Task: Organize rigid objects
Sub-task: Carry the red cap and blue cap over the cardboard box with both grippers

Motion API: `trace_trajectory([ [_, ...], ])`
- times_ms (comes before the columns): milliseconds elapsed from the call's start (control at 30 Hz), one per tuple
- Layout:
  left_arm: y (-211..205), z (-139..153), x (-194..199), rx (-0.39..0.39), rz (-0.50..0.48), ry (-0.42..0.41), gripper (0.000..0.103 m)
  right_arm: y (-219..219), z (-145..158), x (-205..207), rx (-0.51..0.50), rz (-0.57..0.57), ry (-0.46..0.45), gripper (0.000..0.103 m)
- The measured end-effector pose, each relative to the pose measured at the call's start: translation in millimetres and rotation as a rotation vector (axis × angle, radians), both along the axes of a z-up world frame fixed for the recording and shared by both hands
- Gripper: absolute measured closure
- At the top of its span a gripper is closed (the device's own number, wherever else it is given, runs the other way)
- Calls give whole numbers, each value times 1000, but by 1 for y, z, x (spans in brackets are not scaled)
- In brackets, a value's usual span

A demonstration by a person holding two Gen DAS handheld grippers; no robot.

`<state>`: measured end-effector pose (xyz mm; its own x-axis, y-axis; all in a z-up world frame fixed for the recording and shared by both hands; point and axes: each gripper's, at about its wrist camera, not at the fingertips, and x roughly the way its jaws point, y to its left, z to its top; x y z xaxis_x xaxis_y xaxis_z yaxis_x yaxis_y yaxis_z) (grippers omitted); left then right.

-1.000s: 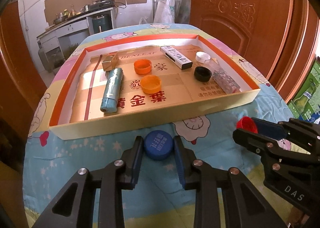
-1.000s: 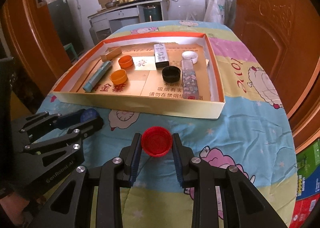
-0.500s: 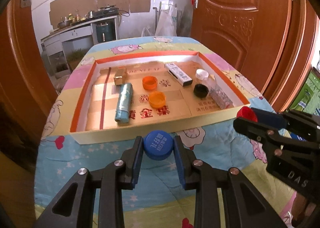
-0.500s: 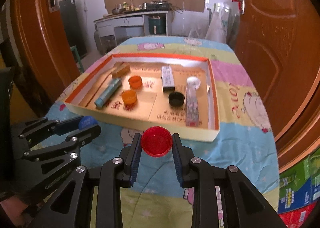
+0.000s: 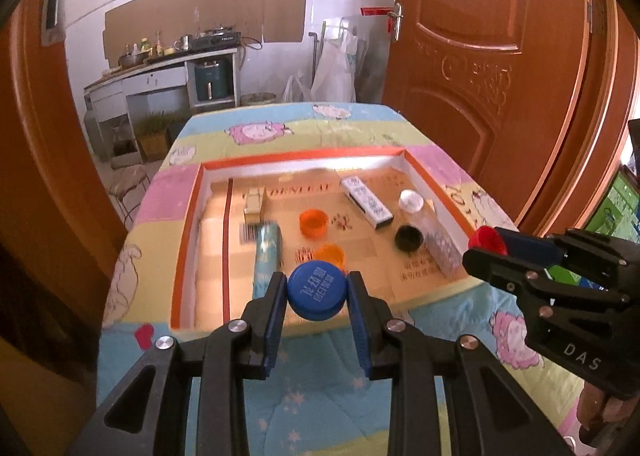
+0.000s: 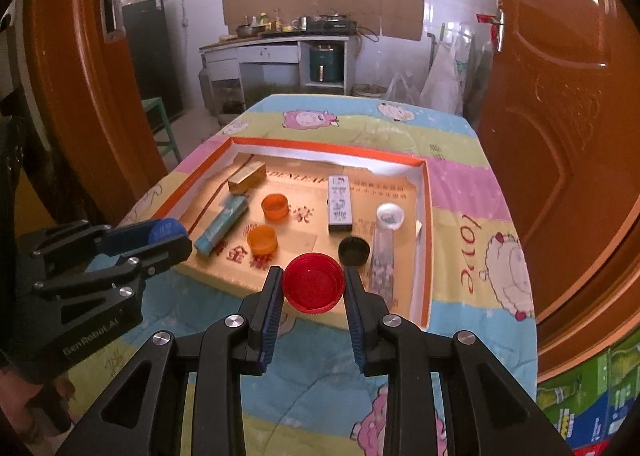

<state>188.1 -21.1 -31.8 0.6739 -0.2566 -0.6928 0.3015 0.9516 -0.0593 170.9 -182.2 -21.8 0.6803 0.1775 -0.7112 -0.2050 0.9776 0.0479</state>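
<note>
My left gripper (image 5: 317, 292) is shut on a blue bottle cap (image 5: 318, 290) and holds it in the air above the near wall of the shallow cardboard tray (image 5: 188, 223). My right gripper (image 6: 313, 290) is shut on a red bottle cap (image 6: 314, 288), open side up, also raised over the tray's near wall (image 6: 224, 284). In the tray lie two orange caps (image 5: 313, 222) (image 5: 330, 254), a black cap (image 5: 409, 238), a light blue tube (image 5: 265, 256), a white box (image 5: 365, 205), a clear bottle (image 5: 428, 228) and a small tan box (image 5: 254, 204).
The tray sits on a table with a cartoon cloth (image 6: 472, 223). A wooden door (image 5: 480, 67) stands to the right and a door frame (image 6: 80, 95) to the left. A kitchen counter (image 6: 276, 43) is behind. Green cartons (image 6: 588, 400) lie on the floor at right.
Both grippers have risen well above the table with their caps and moved forward, so the caps now hang over the tray's near edge.
</note>
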Motion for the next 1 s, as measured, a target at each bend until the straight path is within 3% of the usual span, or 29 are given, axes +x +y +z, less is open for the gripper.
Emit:
trace_trajectory([
  [467,-7,28,52,5,0,-26,72,-25,20,64,24,22,14,73],
  [1000,-23,20,101,-10,9,30,72,-28,9,114,16,35,60,73],
])
